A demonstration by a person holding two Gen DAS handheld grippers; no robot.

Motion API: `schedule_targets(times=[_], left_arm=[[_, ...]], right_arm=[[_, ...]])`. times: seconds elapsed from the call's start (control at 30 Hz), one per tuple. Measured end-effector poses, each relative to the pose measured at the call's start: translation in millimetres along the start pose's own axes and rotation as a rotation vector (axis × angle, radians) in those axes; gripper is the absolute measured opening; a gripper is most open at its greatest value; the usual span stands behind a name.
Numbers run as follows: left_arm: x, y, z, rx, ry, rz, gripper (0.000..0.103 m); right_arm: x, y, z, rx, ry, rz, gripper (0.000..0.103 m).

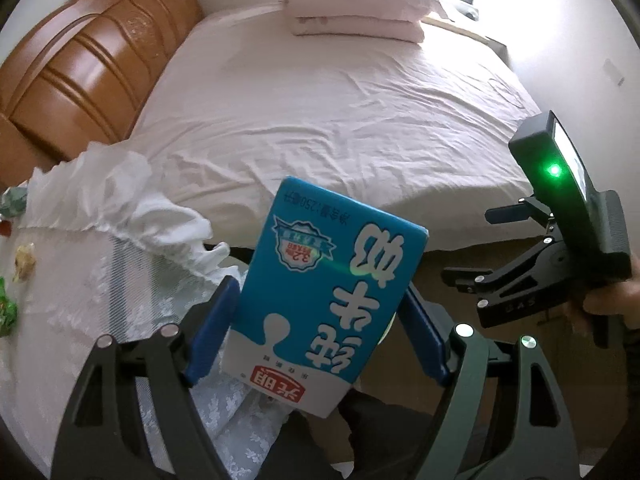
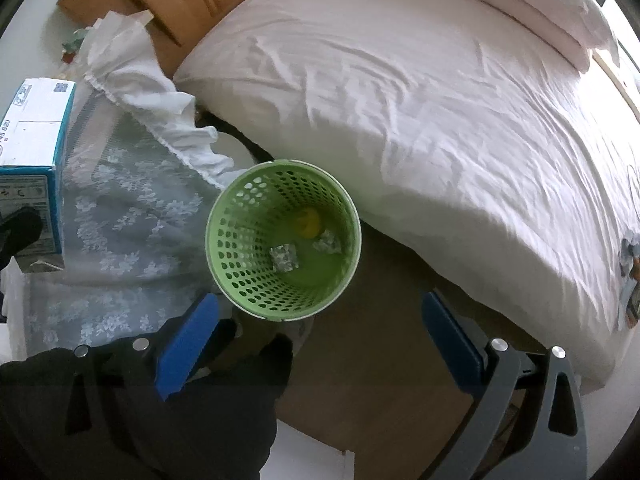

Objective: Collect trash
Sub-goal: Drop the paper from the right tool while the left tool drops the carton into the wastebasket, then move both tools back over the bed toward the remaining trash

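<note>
My left gripper point(image 1: 318, 320) is shut on a blue and white milk carton point(image 1: 320, 280), held in the air in front of the bed; the carton also shows at the left edge of the right wrist view point(image 2: 34, 160). My right gripper point(image 2: 320, 328) is open and empty, above a green perforated waste basket point(image 2: 240, 264) on the floor beside the bed. The basket holds a yellow scrap point(image 2: 307, 222) and two crumpled wrappers point(image 2: 285, 257). The right gripper also shows in the left wrist view point(image 1: 476, 248), to the right of the carton.
A bed with a pale pink sheet point(image 1: 340, 100) and folded quilts point(image 1: 352, 4) fills the middle. A wooden headboard point(image 1: 80, 64) is at the left. A lace-covered nightstand point(image 1: 80, 300) carries small scraps point(image 1: 24, 260) and a green wrapper point(image 1: 6, 312).
</note>
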State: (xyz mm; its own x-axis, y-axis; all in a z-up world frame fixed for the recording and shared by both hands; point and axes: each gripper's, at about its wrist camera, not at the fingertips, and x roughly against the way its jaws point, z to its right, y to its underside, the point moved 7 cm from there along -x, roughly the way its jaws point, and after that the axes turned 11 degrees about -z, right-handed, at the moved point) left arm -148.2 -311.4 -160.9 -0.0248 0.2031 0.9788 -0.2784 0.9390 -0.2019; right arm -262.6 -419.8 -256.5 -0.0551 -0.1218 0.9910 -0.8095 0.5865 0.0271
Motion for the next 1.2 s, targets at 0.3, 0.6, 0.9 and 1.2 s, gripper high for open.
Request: schedule_targets(times=[0.3,0.6,0.9,1.2], left_arm=[[-8.9,-5.6,8.0,0.014,0.023,-0.044,0.088],[-6.5,-4.6,-13.1,0.082,0.040,-0.042,0.088],[12.1,14.8,-60.6,0.197,0.024,0.002,0.088],[52.2,77.1,-140.8,0.381,-0.048,0.067,0.088]], right_arm=[[-1.6,2.5,11.9,-0.033,-0.007,-0.004,0.100],[0.3,-7.6,0.1,-0.005,0.001,-0.008,0.100],[15.7,-30.8,-49.7,0.079,-0.006,0.026,0.100],[44.8,-52.4,-137.6,0.185,0.002,0.123,0.100]])
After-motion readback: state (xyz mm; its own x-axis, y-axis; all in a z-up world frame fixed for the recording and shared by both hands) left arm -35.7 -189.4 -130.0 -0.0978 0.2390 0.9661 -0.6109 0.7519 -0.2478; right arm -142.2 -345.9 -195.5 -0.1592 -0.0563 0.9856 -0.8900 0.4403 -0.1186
